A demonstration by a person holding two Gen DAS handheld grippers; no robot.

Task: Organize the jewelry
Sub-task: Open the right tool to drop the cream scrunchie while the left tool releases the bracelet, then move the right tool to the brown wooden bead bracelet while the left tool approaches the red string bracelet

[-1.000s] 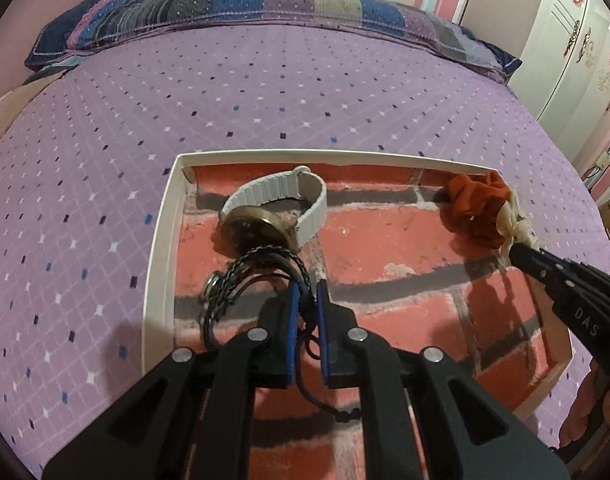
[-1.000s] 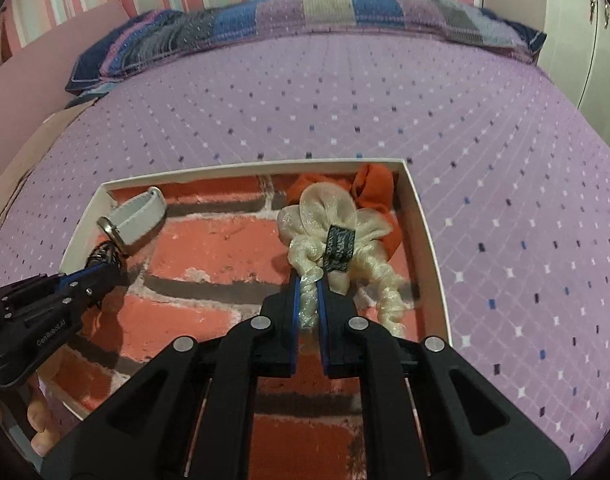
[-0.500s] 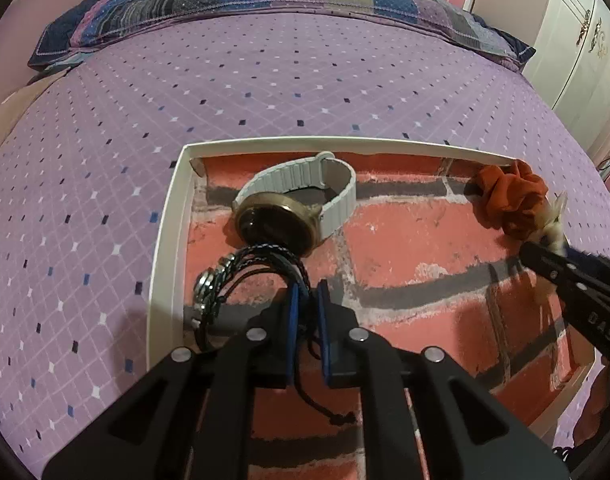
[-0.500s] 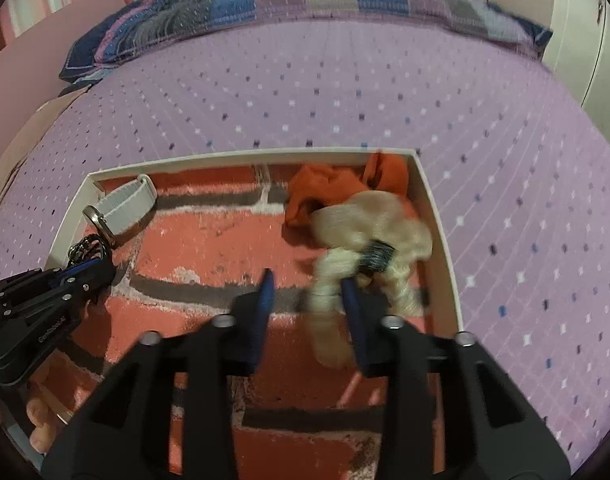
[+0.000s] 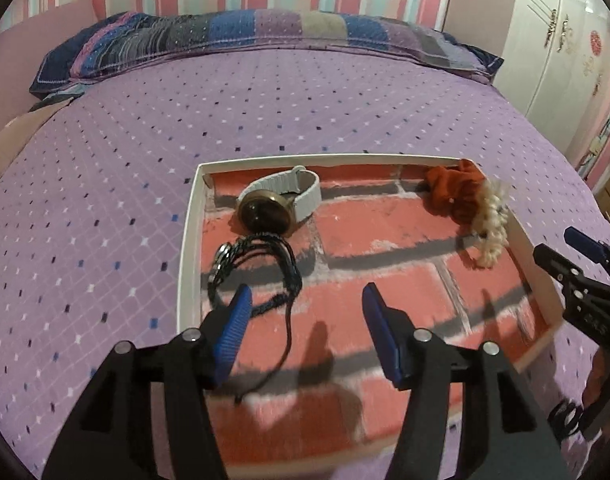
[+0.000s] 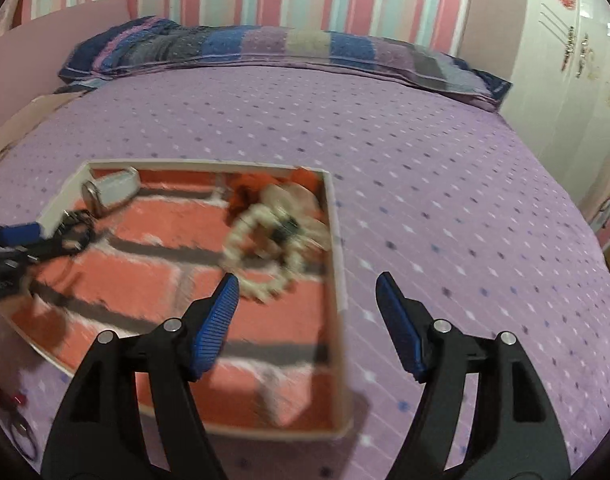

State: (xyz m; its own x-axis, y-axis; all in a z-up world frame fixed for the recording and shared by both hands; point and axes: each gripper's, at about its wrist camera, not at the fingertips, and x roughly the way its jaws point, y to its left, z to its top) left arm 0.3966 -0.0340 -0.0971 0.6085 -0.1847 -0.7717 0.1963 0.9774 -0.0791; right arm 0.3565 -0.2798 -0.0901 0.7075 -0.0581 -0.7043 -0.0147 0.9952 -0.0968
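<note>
A: Black cord bracelet (image 5: pixel 261 268) lies on the tray (image 5: pixel 189 240) floor at the left wall, just in front of the white-strap watch (image 5: pixel 281 200). Its loose tail trails toward us between the left gripper (image 5: pixel 303 300) fingers, but nothing presses on it.

B: So we're not holding it?

A: No. Left gripper jaws are opening, about half wide, with the pads clear of the cord. We read that as a release: the bracelet sits grouped with the watch in the left corner.

B: And the right side?

A: Same story. Cream ruffled scrunchie (image 6: pixel 273 248) rests against the right wall of the tray, touching the orange scrunchie (image 6: pixel 261 192) in the far right corner. Right gripper (image 6: pixel 305 292) jaws are opening too, fairly wide, nothing between them; they hang over the tray's right edge and the bed (image 6: pixel 445 200).

B: Why that layout?

A: Looks like sorting by type: wrist pieces left, hair pieces right, middle of the brick-print floor left bare. Both grippers tilt down from the near side, so we can let go without dragging anything.

B: Risks?

A: The bracelet tail lies under the left gripper and could snag on a finger. The right view is blurred, so we can't tell exactly how the cream scrunchie settled. A small dark thing sits on the bed near the right gripper in the left view; can't identify it.
</note>
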